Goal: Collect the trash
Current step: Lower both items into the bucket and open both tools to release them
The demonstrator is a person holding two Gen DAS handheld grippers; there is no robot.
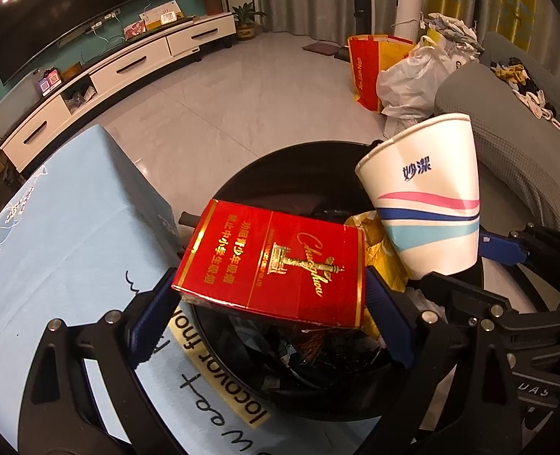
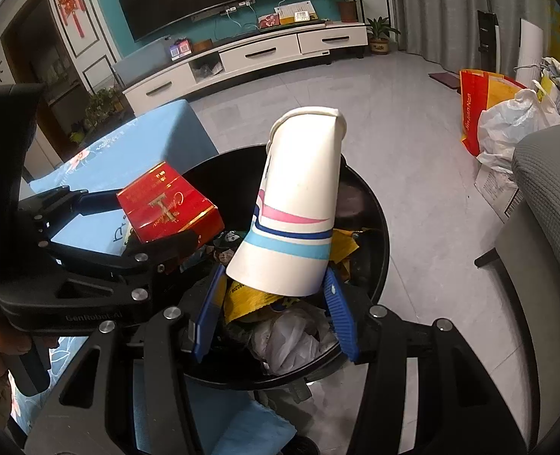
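Observation:
My left gripper [image 1: 268, 303] is shut on a red cigarette pack [image 1: 272, 261] with gold lettering and holds it above the black round trash bin [image 1: 265, 167]. My right gripper [image 2: 276, 299] is shut on the base of a white paper cup [image 2: 299, 204] with pink and blue stripes, its squashed rim pointing away over the bin [image 2: 378, 220]. The cup also shows in the left wrist view [image 1: 428, 193], and the pack in the right wrist view [image 2: 166, 208]. The bin holds yellow wrappers [image 2: 249, 299], a crumpled plastic bag [image 2: 291, 337] and other litter.
A table with a light blue cloth [image 1: 63, 235] is left of the bin. A grey sofa [image 2: 545, 227] is on the right. A red-yellow bag [image 1: 371, 68] and a white plastic bag [image 1: 409, 83] sit on the tiled floor. A TV cabinet [image 1: 120, 72] lines the far wall.

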